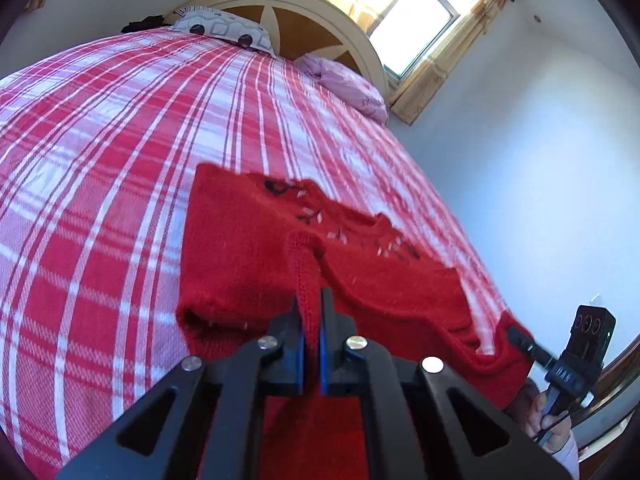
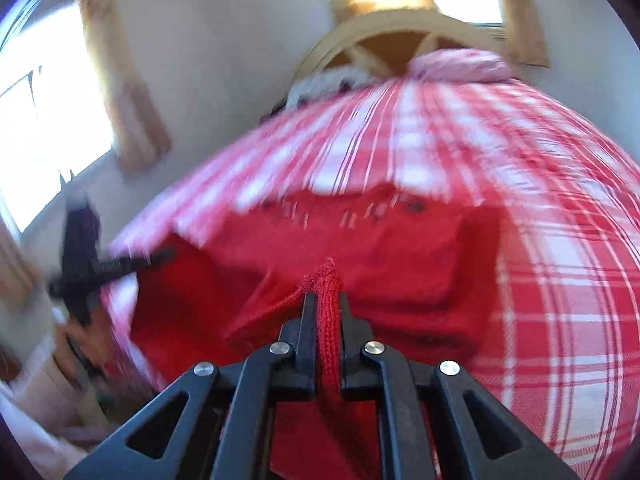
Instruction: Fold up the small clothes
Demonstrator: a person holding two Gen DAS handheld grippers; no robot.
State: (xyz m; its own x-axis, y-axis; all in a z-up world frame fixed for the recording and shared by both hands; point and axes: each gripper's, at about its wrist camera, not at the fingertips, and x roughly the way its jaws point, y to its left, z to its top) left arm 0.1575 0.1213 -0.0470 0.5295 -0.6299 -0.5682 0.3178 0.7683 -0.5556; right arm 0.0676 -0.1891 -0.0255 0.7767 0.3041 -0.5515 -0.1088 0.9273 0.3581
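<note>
Sweater [image 1: 248,248] lies on bed [image 1: 100,152], pillows [image 1: 224,28] behind.

Loads of open bed [image 1: 100,200] to the left of the red sweater [image 1: 248,248], just flat plaid cover. Far end is blocked up: patterned pillow [image 1: 224,28], bunched pink quilt [image 1: 352,84], then the headboard [image 1: 320,16]. The sweater lies right along the bed's right edge, next to the wall [image 1: 540,160].
</note>
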